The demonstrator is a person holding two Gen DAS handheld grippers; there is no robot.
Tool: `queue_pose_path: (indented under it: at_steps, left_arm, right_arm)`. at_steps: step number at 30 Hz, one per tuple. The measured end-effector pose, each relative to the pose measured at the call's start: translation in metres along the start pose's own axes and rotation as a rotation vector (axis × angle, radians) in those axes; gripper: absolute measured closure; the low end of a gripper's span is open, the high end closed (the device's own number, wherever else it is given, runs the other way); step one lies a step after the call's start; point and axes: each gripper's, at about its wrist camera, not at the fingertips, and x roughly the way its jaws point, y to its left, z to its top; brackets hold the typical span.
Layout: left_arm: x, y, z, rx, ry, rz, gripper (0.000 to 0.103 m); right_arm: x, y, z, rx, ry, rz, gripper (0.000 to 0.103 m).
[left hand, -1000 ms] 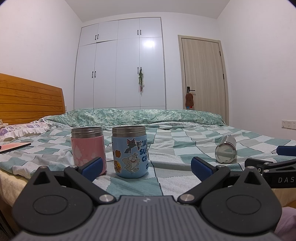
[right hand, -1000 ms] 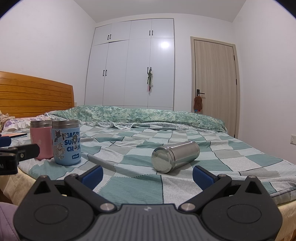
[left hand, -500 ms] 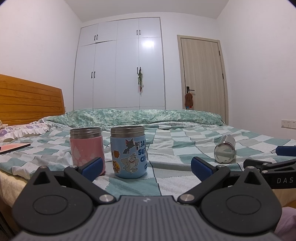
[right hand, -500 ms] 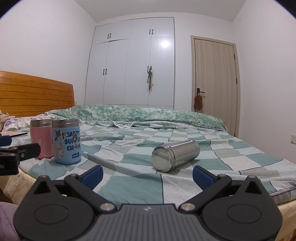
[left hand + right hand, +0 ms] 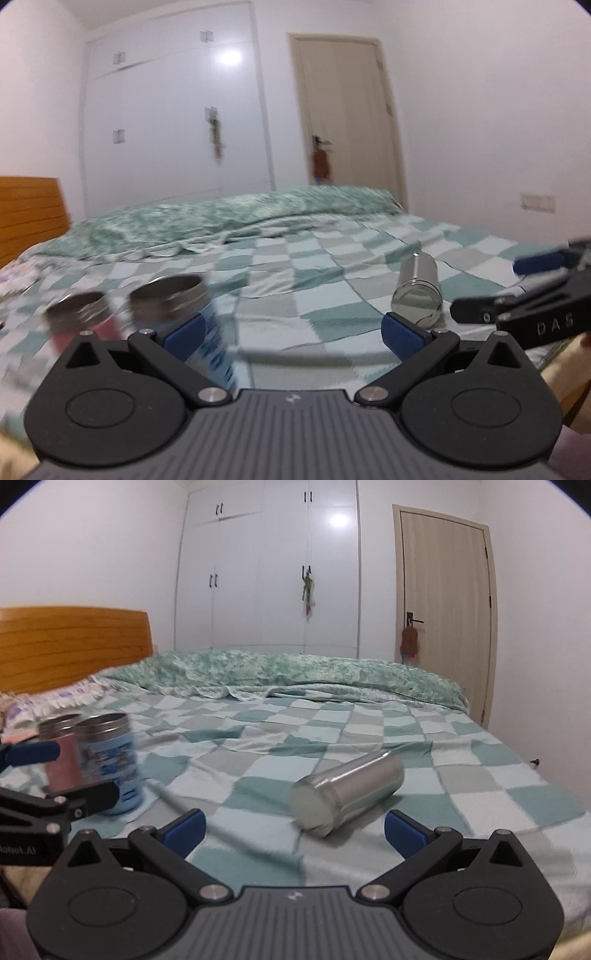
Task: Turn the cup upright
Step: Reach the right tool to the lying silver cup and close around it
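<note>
At far left a pink cup (image 5: 59, 753) and blue cartoon cup (image 5: 110, 760) stand upright on the bed (image 5: 332, 731). The left tool (image 5: 291, 330) gapes, released. Right, the steel cup (image 5: 347, 794) lies sideways before the spread, empty right tool (image 5: 293, 825).

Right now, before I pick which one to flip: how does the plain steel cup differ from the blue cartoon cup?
Pose: the steel cup lies on its side on the checked bedspread; the blue cup stands upright.
Look: the steel cup is bare metal all over; the blue cup has a printed blue body under a metal rim.
Company: the steel cup lies alone; the blue cup stands right beside a pink cup.
Both are cylinders resting on the bed.
</note>
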Motion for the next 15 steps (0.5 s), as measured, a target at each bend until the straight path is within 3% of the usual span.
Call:
queue_pose_path:
  at_steps: [7,15]
  left_arm:
    - [0.078,-0.008,0.026,0.104,0.1,-0.094,0.0]
    - [0.148,-0.008,0.029,0.173,0.188,-0.171,0.0]
  right_arm:
    - [0.059,-0.024,0.039,-0.013,0.123,-0.056,0.0]
    - [0.128,-0.036,0.062,0.035,0.239,-0.109,0.0]
